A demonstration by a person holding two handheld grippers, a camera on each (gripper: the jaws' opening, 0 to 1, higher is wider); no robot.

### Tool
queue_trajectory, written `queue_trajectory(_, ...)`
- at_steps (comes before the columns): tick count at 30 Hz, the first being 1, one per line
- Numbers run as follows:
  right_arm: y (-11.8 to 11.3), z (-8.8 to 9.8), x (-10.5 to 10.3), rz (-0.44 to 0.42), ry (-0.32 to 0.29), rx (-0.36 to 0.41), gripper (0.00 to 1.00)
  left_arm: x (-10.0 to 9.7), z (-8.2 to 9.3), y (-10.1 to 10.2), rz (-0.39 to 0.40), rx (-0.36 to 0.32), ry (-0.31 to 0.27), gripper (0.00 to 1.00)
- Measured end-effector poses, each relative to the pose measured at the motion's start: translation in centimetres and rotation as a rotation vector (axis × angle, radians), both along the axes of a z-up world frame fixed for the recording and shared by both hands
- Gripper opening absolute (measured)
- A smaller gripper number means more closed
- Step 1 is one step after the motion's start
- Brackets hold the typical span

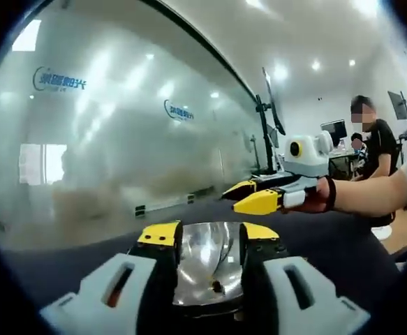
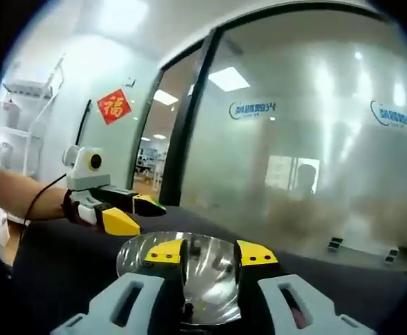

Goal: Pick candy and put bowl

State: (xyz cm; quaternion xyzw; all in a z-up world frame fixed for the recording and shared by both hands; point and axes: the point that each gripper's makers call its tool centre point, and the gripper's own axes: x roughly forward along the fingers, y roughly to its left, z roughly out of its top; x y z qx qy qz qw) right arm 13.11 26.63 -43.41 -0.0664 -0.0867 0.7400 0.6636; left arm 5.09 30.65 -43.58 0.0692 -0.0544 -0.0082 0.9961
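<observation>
A shiny metal bowl (image 1: 206, 269) sits on the dark table, seen between the jaws of my left gripper (image 1: 210, 234), which stands open just in front of it. A small dark piece (image 1: 217, 285), perhaps a candy, lies inside the bowl. My right gripper (image 1: 253, 195) comes in from the right beyond the bowl, held by a hand, with its yellow fingers apart and nothing between them. In the right gripper view the same bowl (image 2: 137, 255) lies behind my open right gripper (image 2: 210, 252). The left gripper (image 2: 135, 213) hovers to the left over the table.
The dark table (image 1: 329, 244) stretches around the bowl. A frosted glass wall (image 1: 119, 139) runs behind it. A person in black (image 1: 379, 146) stands at desks with monitors at the far right. A red paper sign (image 2: 114, 106) hangs on a wall.
</observation>
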Motion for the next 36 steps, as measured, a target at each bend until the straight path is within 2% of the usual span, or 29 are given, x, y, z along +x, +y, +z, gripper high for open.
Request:
queue_trajectory(3, -2.8, -0.9, 0.2, 0.032, 0.002, 0.004, 0.22, -1.6, -0.5, -1.0, -0.025, 0.027, 0.017, 0.28)
queue_trajectory(5, -5.2, -2.5, 0.9, 0.037, -0.020, -0.026, 0.22, -4.1, -2.2, -2.1, -0.044, 0.109, 0.046, 0.26)
queue_trajectory(6, -7.0, -3.9, 2.0, 0.010, -0.063, -0.060, 0.22, -5.7, -3.7, -3.1, -0.082, 0.153, 0.072, 0.25)
queue_trajectory(7, -8.9, -5.5, 2.5, 0.012, -0.110, -0.099, 0.22, -7.9, -6.2, -4.2, -0.136, 0.132, 0.132, 0.21)
queue_trajectory(8, -10.6, -7.3, 2.6, 0.049, -0.133, -0.143, 0.22, -9.4, -8.4, -4.7, -0.170, 0.113, 0.208, 0.21)
queue_trajectory(9, -12.4, -9.5, 2.0, 0.125, -0.091, -0.217, 0.22, -10.4, -10.0, -4.6, -0.173, 0.122, 0.260, 0.21)
queue_trajectory(10, -14.2, -11.6, 1.2, 0.189, -0.029, -0.300, 0.22, -10.9, -10.8, -4.7, -0.179, 0.117, 0.282, 0.20)
queue_trajectory(12, -15.8, -13.2, 1.0, 0.216, -0.040, -0.309, 0.21, -11.3, -12.3, -4.8, -0.182, 0.072, 0.322, 0.19)
queue_trajectory(14, -16.0, -13.4, 0.4, 0.231, -0.030, -0.287, 0.19, -10.6, -11.9, -5.8, -0.193, 0.076, 0.311, 0.19)
queue_trajectory(16, -16.2, -14.1, -0.8, 0.272, -0.074, -0.334, 0.19, -9.8, -11.6, -7.9, -0.260, 0.057, 0.293, 0.19)
queue_trajectory(17, -16.2, -14.3, -1.1, 0.286, -0.079, -0.345, 0.18, -9.3, -12.0, -8.1, -0.248, 0.066, 0.305, 0.19)
queue_trajectory(18, -16.2, -14.9, -2.0, 0.312, -0.063, -0.387, 0.17, -8.8, -13.5, -8.2, -0.239, 0.127, 0.349, 0.19)
queue_trajectory(19, -15.8, -14.6, -2.2, 0.310, -0.049, -0.372, 0.13, -8.9, -14.6, -8.5, -0.247, 0.172, 0.393, 0.18)
queue_trajectory(20, -15.5, -14.5, -2.7, 0.330, -0.044, -0.375, 0.13, -8.7, -13.3, -8.9, -0.255, 0.108, 0.340, 0.16)
queue_trajectory(22, -14.8, -14.8, -3.7, 0.366, -0.030, -0.393, 0.12, -8.5, -13.4, -8.8, -0.256, 0.116, 0.351, 0.16)
queue_trajectory(24, -13.8, -14.8, -4.5, 0.388, -0.031, -0.401, 0.12, -8.0, -13.8, -9.1, -0.269, 0.069, 0.375, 0.16)
queue_trajectory(28, -11.6, -14.9, -6.5, 0.446, -0.028, -0.412, 0.12, -6.2, -13.8, -10.1, -0.295, 0.086, 0.374, 0.15)
queue_trajectory(32, -9.8, -14.9, -8.1, 0.458, -0.030, -0.416, 0.12, -4.8, -13.8, -10.6, -0.306, 0.097, 0.369, 0.12)
queue_trajectory(36, -9.3, -14.9, -8.8, 0.465, -0.039, -0.403, 0.10, -4.8, -13.7, -11.0, -0.317, 0.098, 0.367, 0.09)
